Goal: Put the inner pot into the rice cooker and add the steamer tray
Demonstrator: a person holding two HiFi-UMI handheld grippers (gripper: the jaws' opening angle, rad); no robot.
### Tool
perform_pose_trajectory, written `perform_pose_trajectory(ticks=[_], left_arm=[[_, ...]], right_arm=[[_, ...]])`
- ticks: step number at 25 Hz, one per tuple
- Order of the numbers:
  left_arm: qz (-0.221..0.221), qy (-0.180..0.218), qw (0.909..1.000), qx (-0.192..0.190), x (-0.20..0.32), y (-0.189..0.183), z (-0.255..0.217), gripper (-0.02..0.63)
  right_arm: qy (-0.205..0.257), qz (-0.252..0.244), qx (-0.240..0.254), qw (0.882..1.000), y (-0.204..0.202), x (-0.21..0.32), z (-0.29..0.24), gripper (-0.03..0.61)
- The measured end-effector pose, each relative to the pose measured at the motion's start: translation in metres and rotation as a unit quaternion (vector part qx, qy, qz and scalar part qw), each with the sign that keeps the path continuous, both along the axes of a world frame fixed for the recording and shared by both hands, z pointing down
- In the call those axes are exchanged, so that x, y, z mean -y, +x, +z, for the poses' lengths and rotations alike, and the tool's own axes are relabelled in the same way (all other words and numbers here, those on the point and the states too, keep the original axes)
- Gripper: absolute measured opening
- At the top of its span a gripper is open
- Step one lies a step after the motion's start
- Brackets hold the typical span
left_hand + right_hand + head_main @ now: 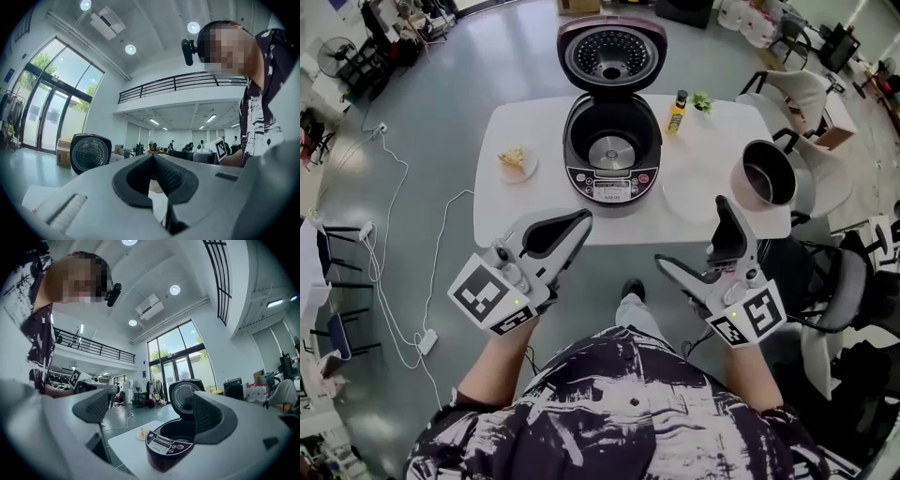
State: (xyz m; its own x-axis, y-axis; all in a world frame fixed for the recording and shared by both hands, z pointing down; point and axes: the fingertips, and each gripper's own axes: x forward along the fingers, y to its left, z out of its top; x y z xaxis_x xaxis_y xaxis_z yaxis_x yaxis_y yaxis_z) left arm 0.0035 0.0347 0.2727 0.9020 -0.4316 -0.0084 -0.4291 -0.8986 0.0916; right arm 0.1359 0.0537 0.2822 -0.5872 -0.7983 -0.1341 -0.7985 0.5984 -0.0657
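Standing lid-up on the table, the rice cooker is seen empty, with the inner pot nearby. The left gripper is held closed with nothing in it; the right gripper is spread apart.

A: Support?
B: One white table, rounded corners.
A: Items on top?
B: Rice cooker, centre, lid raised. Small plate of food, left. Yellow bottle and small green plant, rear right. White round steamer tray, right of cooker. Inner pot, right edge.
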Motion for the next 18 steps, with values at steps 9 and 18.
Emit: perform_pose_trajectory(ticks=[9, 18], left_arm=[[-0.043, -0.013, 0.9990, 0.007, 0.090, 0.032, 0.002, 0.005], [-0.024, -0.027, 0.9994, 0.004, 0.137, 0.026, 0.005, 0.005]], right_arm=[[-0.027, -0.017, -0.010, 0.999, 0.062, 0.113, 0.012, 0.522], [-0.063, 0.057, -0.023, 0.996, 0.102, 0.170, 0.032, 0.522]])
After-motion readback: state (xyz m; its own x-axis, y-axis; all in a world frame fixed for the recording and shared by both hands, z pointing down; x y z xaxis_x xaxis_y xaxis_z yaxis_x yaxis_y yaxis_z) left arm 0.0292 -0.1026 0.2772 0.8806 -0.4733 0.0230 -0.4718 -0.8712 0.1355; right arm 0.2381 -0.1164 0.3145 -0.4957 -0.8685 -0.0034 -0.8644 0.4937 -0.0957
